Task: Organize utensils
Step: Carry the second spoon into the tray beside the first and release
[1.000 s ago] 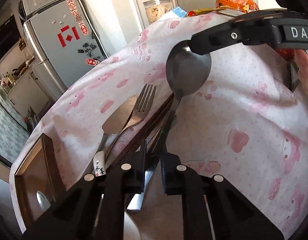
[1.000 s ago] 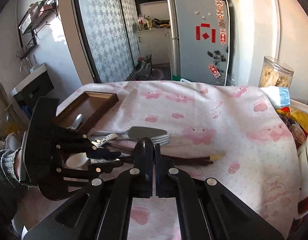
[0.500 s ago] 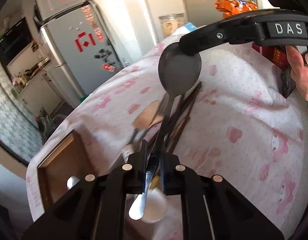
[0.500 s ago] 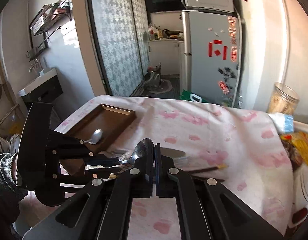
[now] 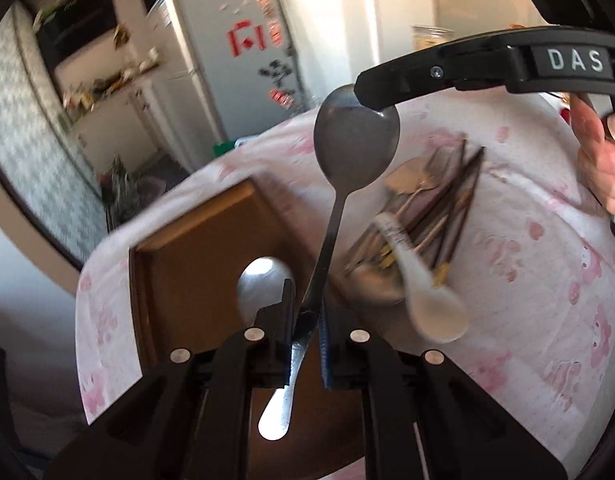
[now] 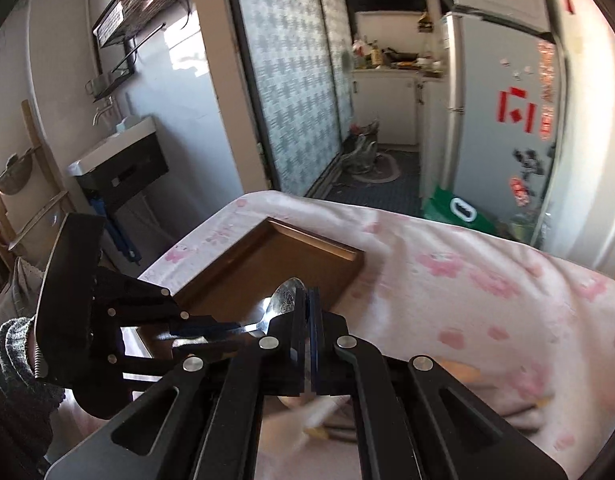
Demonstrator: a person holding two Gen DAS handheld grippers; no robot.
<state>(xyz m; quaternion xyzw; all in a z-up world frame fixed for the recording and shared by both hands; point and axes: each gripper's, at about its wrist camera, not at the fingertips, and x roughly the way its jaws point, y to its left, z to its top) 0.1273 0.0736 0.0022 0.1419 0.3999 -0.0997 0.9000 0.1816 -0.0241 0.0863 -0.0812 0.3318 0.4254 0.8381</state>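
I am carrying the metal spoon (image 5: 349, 148) over the wooden tray (image 5: 211, 236) at the counter's corner, left fingers (image 5: 305, 334) pinching its handle, right fingers (image 6: 307, 312) pressed together on its bowl; lowering level, releasing together.

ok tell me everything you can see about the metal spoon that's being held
The metal spoon is plain shiny steel with a broad oval bowl and a slim flat handle. The left gripper clamps the handle partway along, and the right gripper pinches the bowl's rim. It hangs above the brown wooden tray, bowl pointing away.
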